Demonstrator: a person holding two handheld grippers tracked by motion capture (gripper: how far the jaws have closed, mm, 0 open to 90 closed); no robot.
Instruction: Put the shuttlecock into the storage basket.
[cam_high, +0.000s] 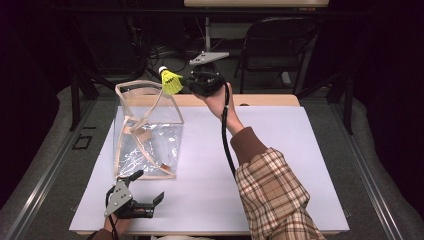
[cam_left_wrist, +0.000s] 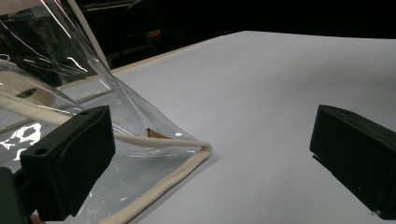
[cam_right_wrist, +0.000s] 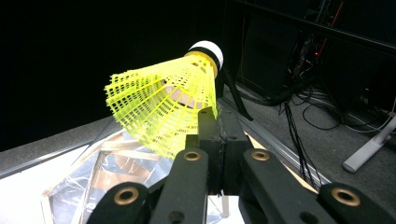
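Observation:
A yellow shuttlecock (cam_high: 170, 81) with a white cork tip is held in the air above the far right corner of a clear plastic bag (cam_high: 145, 132) with cream trim. My right gripper (cam_high: 186, 83) is shut on the shuttlecock's skirt (cam_right_wrist: 159, 109), seen close up in the right gripper view with the bag's open mouth (cam_right_wrist: 112, 179) below. My left gripper (cam_high: 148, 188) rests open on the table at the near left, just in front of the bag's near corner (cam_left_wrist: 201, 148). Its jaws stand wide apart with nothing between them.
The bag stands on a white board (cam_high: 280, 160) that covers the table. A wooden table edge (cam_high: 270, 100) runs along the far side. Behind it are a dark chair (cam_high: 275, 45), cables and a stand on the floor.

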